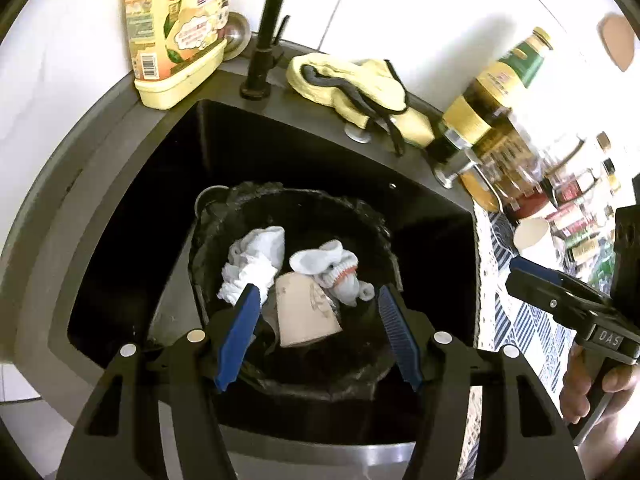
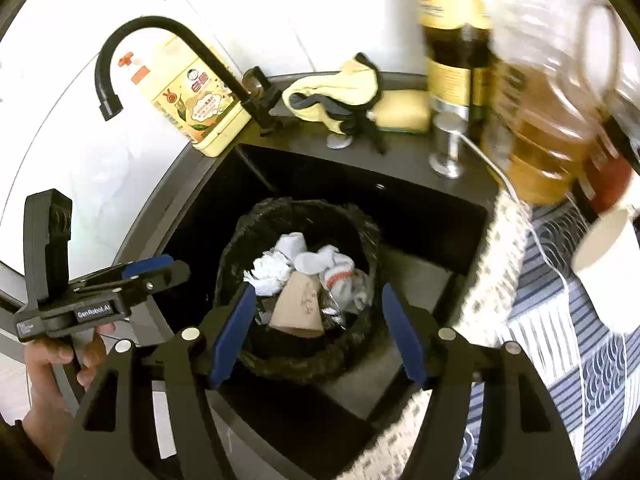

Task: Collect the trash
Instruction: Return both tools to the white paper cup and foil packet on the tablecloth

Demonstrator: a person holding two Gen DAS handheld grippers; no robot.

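Inside the black sink [image 1: 132,216], a round trash bin [image 1: 372,216] lined with a black bag, standing upright, mouth facing up. In the bin: a brown paper cup [image 1: 302,312] lying on its side, long axis running from the bin's near rim toward its middle, open mouth toward the near rim, narrow base toward the far side. Beside the base, on the left, a crumpled white tissue [image 1: 256,264]; on the right, a grey-white sock [image 1: 332,266] with an orange stripe at the cuff, bunched up. Under the cup, a bit of shiny foil [image 2: 334,310].

Left gripper [image 1: 316,300] above the near rim of the bin, blue pads wide apart, holding nothing. Right gripper [image 2: 318,300] the same: jaws wide, empty, over the bin.

On the sink's back edge: a black faucet [image 2: 160,24], a yellow detergent bottle [image 1: 176,28], a yellow cloth [image 1: 356,84]. At the right edge of the sink, bottles [image 1: 496,92] and a white paper cup [image 2: 612,268] on a patterned mat [image 2: 600,360].
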